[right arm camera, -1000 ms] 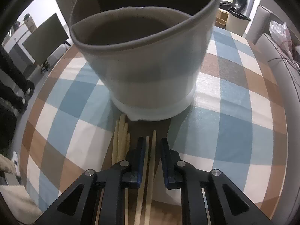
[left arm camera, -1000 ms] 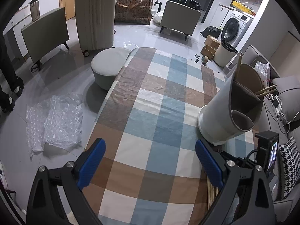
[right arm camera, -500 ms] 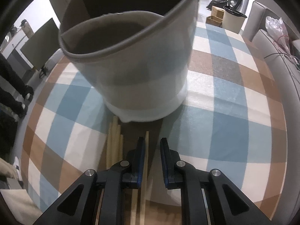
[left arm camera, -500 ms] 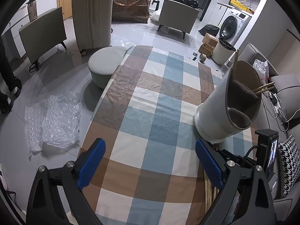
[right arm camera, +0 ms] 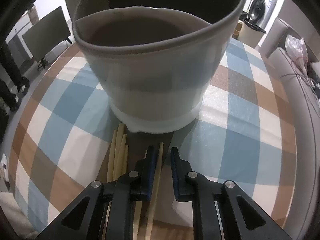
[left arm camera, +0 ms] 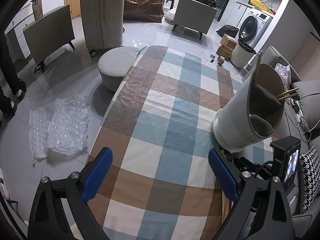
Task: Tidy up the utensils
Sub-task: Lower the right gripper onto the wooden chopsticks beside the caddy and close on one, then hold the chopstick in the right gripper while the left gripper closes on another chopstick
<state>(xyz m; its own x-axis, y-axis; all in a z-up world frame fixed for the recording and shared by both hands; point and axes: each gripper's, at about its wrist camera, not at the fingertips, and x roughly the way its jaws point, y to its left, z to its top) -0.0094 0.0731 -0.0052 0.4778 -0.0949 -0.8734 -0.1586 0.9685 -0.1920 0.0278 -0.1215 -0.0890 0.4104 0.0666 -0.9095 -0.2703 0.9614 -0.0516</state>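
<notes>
Lying flat near the table's [right arm camera: 238, 108] right edge, just short of the utensil holder [right arm camera: 156, 76], the chopsticks [right arm camera: 118, 156] look light, stiff and slippery. One chopstick [right arm camera: 157, 172] sits between the right gripper's [right arm camera: 162, 172] narrowly parted jaws, not yet clamped, so a mid-length pinch is probably best. The left gripper [left arm camera: 160, 176] is held wide apart over bare cloth.

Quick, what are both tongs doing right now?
Left tongs: wide open, holding nothing.
Right tongs: partly open around one chopstick, not clamped on it.

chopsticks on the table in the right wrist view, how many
About 6 chopsticks: four bunched left of the right gripper, one between its fingers, one under the left finger. More may be hidden.
</notes>
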